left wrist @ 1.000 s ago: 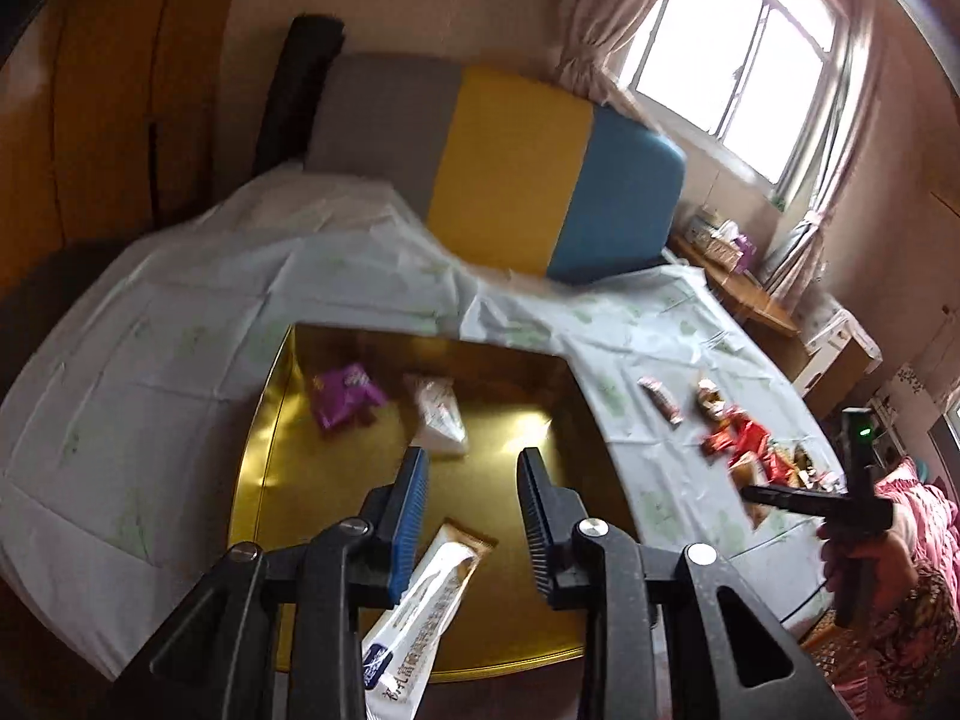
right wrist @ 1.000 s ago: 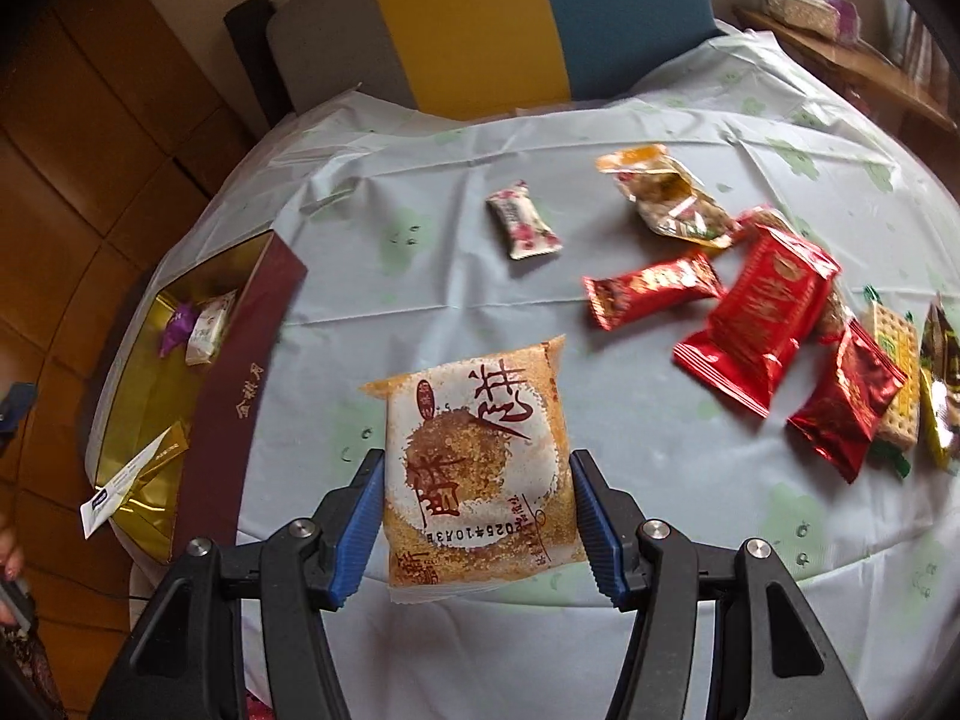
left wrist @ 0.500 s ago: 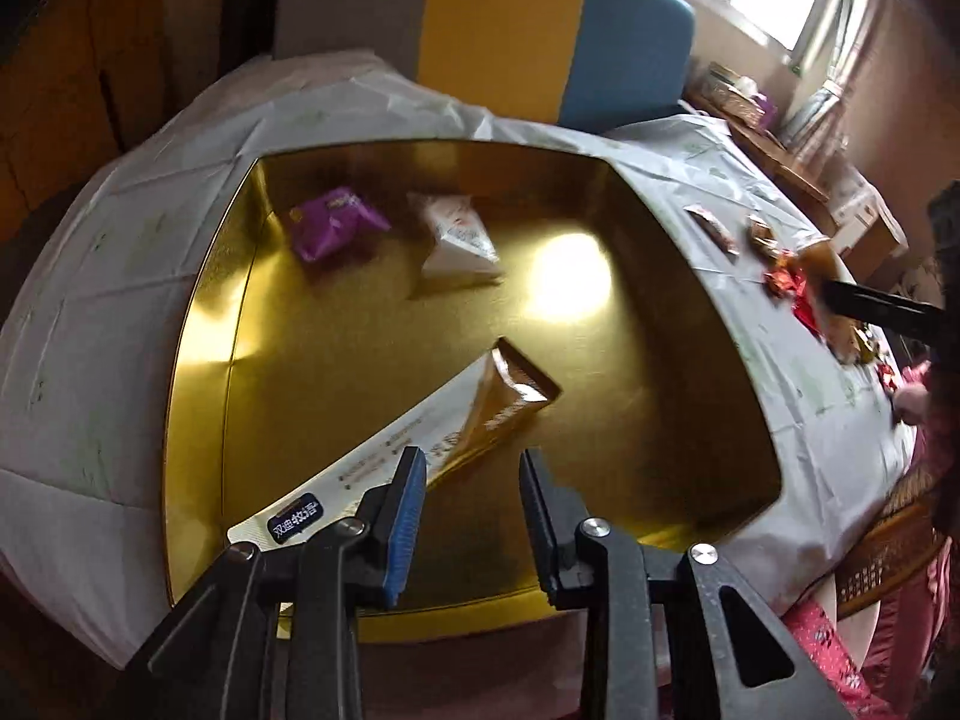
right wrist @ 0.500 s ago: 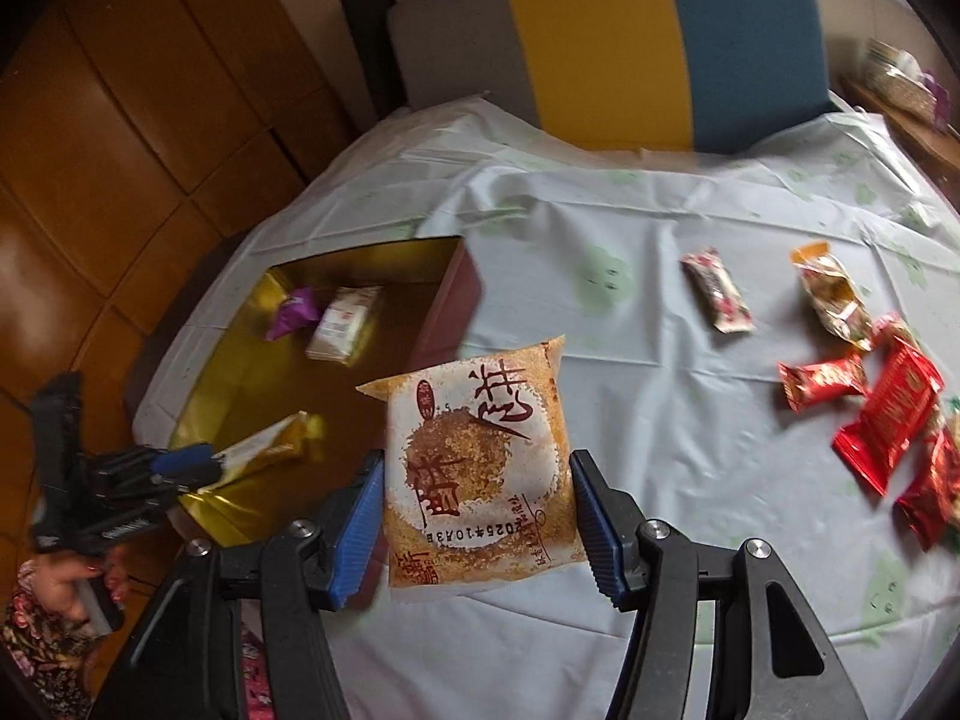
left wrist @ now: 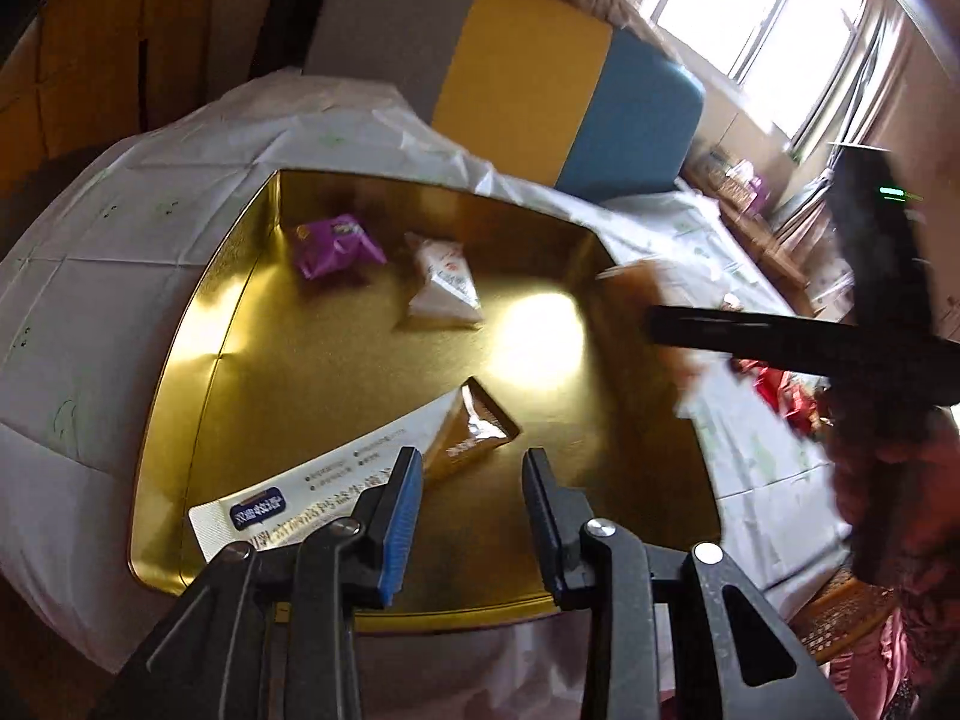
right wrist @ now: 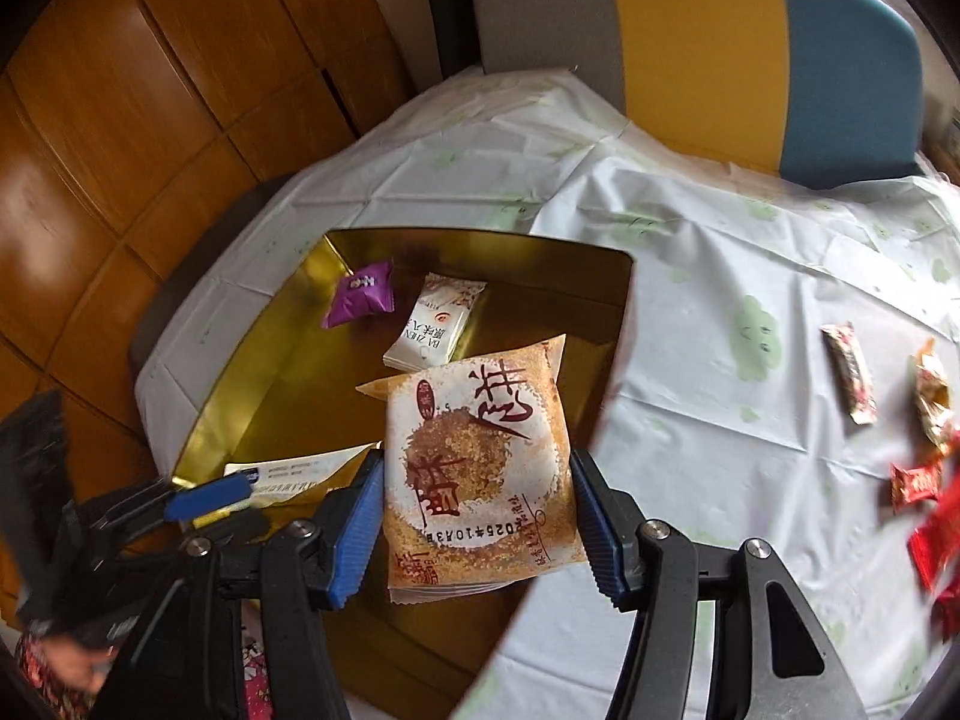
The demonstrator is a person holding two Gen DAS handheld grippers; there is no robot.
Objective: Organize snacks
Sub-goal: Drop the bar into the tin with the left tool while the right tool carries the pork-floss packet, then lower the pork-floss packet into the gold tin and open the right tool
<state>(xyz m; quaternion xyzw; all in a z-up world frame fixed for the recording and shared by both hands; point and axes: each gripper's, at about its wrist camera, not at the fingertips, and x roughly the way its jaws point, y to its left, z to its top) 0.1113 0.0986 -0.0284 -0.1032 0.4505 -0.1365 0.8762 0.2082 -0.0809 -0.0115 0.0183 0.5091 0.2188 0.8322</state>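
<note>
A gold box sits on the white tablecloth. Inside lie a purple snack, a white snack and a long white-and-brown packet. My left gripper hangs low over the box's near end with its jaws opening. The long packet lies on the floor beside the left finger, with nothing pressed between the pads. My right gripper is shut on an orange-and-white rice cracker packet, held above the gold box near its right wall.
Several loose snacks stay on the cloth to the right, among them a striped bar and a red packet. A grey, yellow and blue seat back stands behind the table. Wood panelling is on the left.
The left gripper sank toward the box, its jaws widened, and the long packet now lies on the box floor. The right gripper carried the cracker packet left, from above the cloth to above the box.
</note>
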